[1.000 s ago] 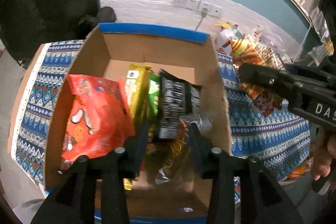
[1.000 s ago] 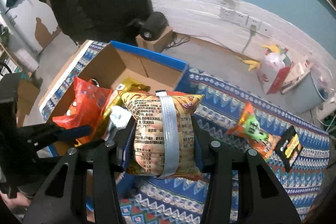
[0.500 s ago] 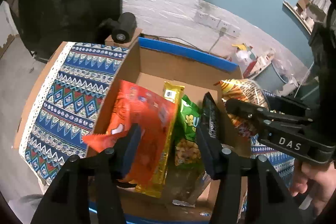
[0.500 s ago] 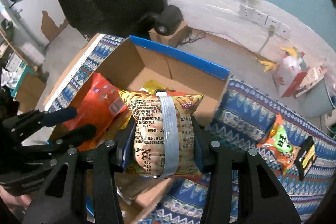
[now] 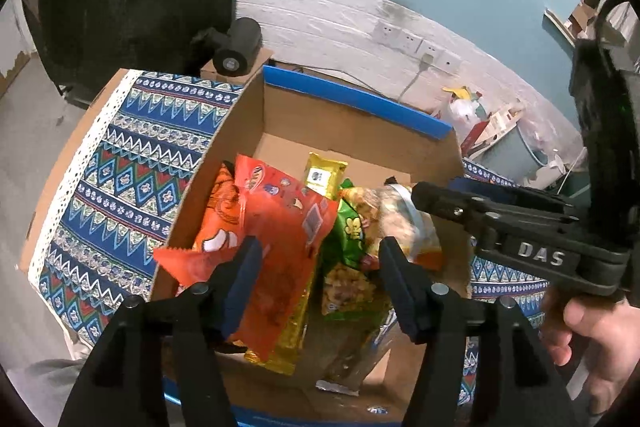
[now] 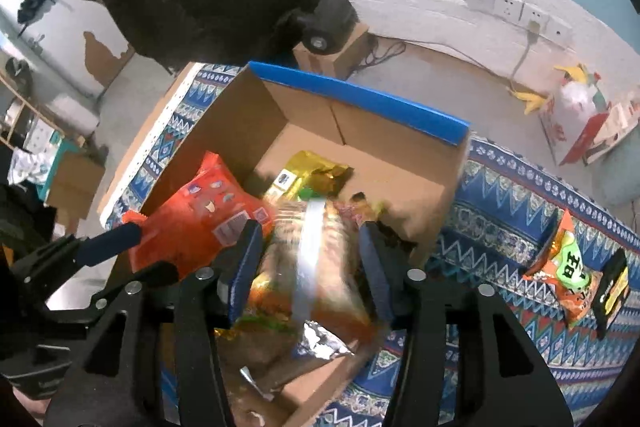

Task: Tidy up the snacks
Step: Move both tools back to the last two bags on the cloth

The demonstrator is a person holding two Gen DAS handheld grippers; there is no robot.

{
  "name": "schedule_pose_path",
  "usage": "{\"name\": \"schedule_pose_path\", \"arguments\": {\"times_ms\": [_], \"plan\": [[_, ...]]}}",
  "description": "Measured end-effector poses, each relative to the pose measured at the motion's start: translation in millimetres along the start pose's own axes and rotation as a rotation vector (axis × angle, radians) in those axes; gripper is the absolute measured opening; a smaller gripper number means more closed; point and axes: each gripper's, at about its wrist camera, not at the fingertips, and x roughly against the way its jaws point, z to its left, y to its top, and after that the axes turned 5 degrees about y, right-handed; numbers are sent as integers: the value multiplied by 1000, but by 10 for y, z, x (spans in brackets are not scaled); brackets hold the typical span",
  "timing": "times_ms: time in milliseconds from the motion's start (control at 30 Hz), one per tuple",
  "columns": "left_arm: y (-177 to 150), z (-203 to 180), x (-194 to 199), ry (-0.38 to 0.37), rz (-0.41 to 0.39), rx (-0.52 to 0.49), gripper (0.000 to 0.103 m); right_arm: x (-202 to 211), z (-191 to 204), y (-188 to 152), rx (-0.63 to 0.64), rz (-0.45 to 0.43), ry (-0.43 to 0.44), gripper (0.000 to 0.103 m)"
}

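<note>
An open cardboard box (image 5: 280, 115) (image 6: 304, 107) with a blue rim sits on the patterned cloth. It holds an orange bag (image 5: 276, 223) (image 6: 200, 223), a gold packet (image 5: 324, 175) (image 6: 308, 171) and a green bag (image 5: 348, 227). My right gripper (image 6: 308, 257) (image 5: 448, 189) hangs over the box's right side, its jaws opening. The yellow puffed bag (image 6: 316, 263) (image 5: 404, 223) is blurred between the fingers and slipping down into the box. My left gripper (image 5: 320, 267) (image 6: 154, 251) hovers over the box's near edge, jaws opening, pressing on nothing; the orange bag lies below it.
On the cloth to the right lie an orange-and-green snack bag (image 6: 568, 267) and a black-and-yellow bar (image 6: 612, 283). A black cylinder (image 6: 328, 23) rests on a small carton behind the box. A hand (image 5: 592, 339) holds the right gripper. The cloth's left edge (image 5: 76, 167) ends at the floor.
My right gripper's jaws have widened and the yellow bag has come loose and is dropping into the box. My left jaws have also spread, and the left gripper has pulled up out of the box.
</note>
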Motion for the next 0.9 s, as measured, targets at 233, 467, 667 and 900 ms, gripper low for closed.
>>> {"name": "schedule_pose_path", "arguments": {"times_ms": [233, 467, 667, 900], "plan": [[2, -225, -13, -28, 9, -17, 66, 305, -147, -42, -2, -55, -40, 66], [-3, -564, -52, -52, 31, -43, 66, 566, -495, -152, -38, -83, -82, 69], [-13, -958, -50, -78, 31, -100, 66, 760, -851, -314, -73, -91, -138, 69], [-37, -1303, -147, -69, 43, -159, 67, 922, -1224, -567, -103, -85, -194, 72]]}}
